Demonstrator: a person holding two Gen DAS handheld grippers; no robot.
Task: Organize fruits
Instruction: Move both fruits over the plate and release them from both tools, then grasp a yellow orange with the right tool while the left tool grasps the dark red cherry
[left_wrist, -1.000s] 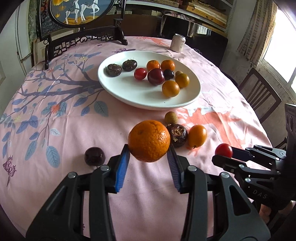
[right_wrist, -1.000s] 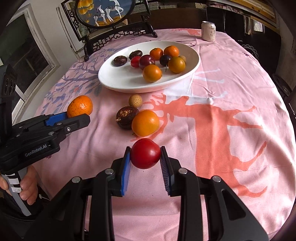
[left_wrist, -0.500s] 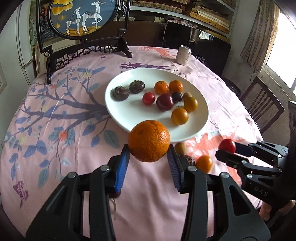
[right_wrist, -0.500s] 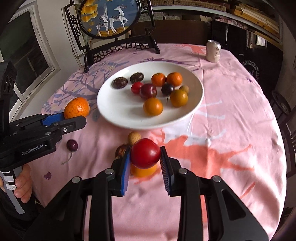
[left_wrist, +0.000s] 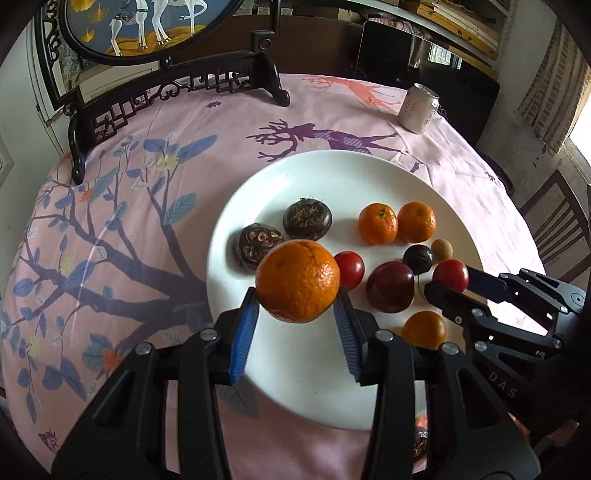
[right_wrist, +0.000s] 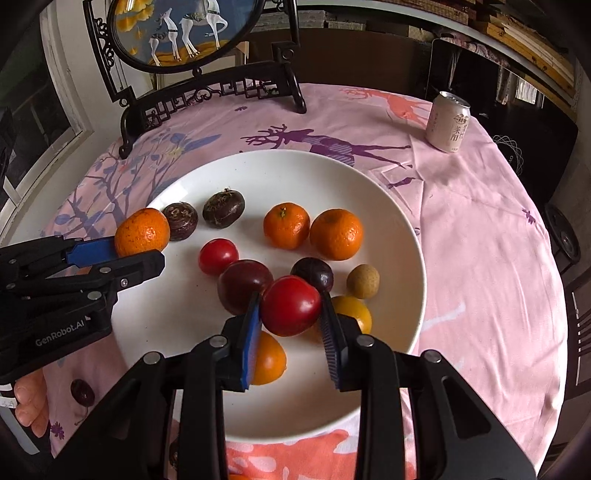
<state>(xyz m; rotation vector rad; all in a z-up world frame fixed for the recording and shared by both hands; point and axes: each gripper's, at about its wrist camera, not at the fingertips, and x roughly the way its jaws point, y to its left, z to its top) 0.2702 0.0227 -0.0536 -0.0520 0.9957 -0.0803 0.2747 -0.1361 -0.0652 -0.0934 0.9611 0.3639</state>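
My left gripper (left_wrist: 295, 314) is shut on a large tangerine (left_wrist: 297, 280) and holds it above the near left part of the white plate (left_wrist: 295, 387). My right gripper (right_wrist: 290, 325) is shut on a red tomato (right_wrist: 291, 305), above the plate's (right_wrist: 295, 177) near middle, over a dark plum (right_wrist: 242, 282). On the plate lie two brown wrinkled fruits (left_wrist: 306, 218), two small tangerines (left_wrist: 377, 224), a red tomato (left_wrist: 349, 269), a small dark plum (left_wrist: 417, 258), a longan (left_wrist: 442, 249) and orange fruits (left_wrist: 424, 329).
A drink can (right_wrist: 447, 123) stands on the pink cloth behind the plate to the right. A dark carved screen stand (right_wrist: 207, 92) is at the back left. A dark cherry-like fruit (right_wrist: 82, 392) lies on the cloth near a person's hand (right_wrist: 29, 406). A chair (left_wrist: 554, 221) is at the right.
Both grippers have moved forward from the near cloth to above the plate, each still carrying its fruit. The loose fruits on the cloth have dropped below the fingers.
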